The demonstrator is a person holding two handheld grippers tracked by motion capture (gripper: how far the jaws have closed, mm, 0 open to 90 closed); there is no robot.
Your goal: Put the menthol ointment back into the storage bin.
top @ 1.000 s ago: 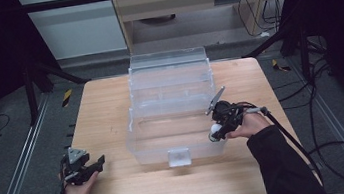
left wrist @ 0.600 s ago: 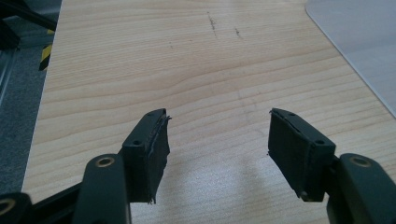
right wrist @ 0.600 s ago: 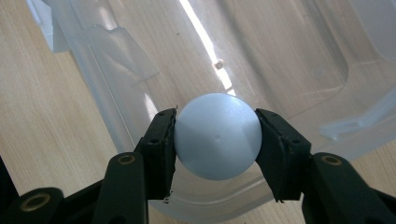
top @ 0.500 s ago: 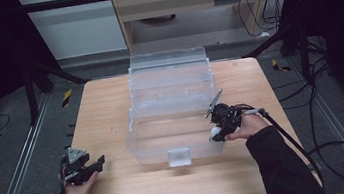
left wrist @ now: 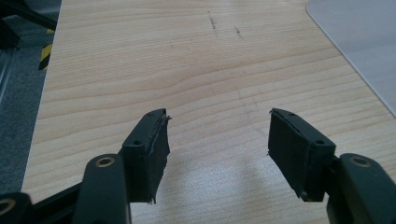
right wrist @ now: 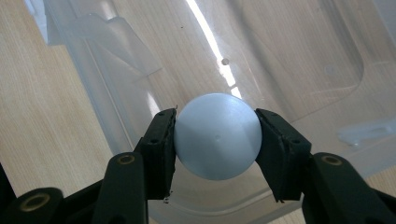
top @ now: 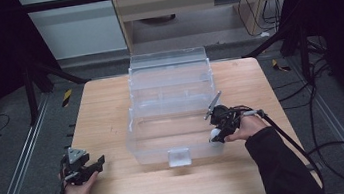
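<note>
Ball over box R end, box mid table.

The high view looks down from the near edge over the whole table; each tool view sits close above that wood, both sharing the clear box.

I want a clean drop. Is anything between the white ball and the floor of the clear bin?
Nothing visible. The right hand-held gripper clamps the ball over the bin, just inside its right wall. The bin floor below it looks bare, and the bin stands open on top.
</note>
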